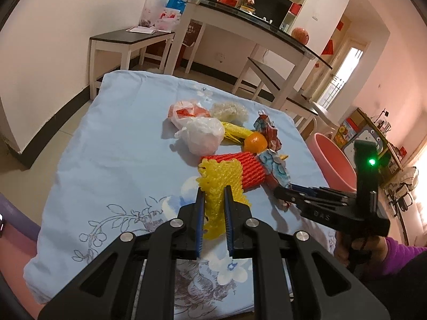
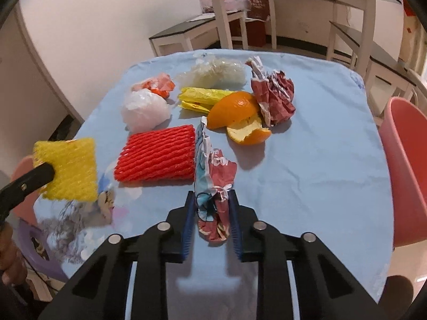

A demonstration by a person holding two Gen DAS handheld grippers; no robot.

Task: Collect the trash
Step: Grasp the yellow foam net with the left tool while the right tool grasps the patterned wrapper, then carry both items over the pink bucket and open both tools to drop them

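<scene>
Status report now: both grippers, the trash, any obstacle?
Left gripper shut on yellow foam net sleeve. Right gripper around crumpled blue-red paper wrapper. Pink plastic bin right, unobstructed.

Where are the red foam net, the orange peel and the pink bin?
red foam net (image 2: 156, 157): right wrist view, middle of its ribbed top.
orange peel (image 2: 233, 109): right wrist view, outer skin of the large piece.
pink bin (image 2: 405, 176): right wrist view, outer wall.

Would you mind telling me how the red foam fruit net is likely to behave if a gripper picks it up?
The red foam net is open mesh foam, so it is probably very light. It lies flattened on the blue cloth, which suggests it will squash between the fingers and sag. Its ribbed surface should grip rather than slip.
</scene>
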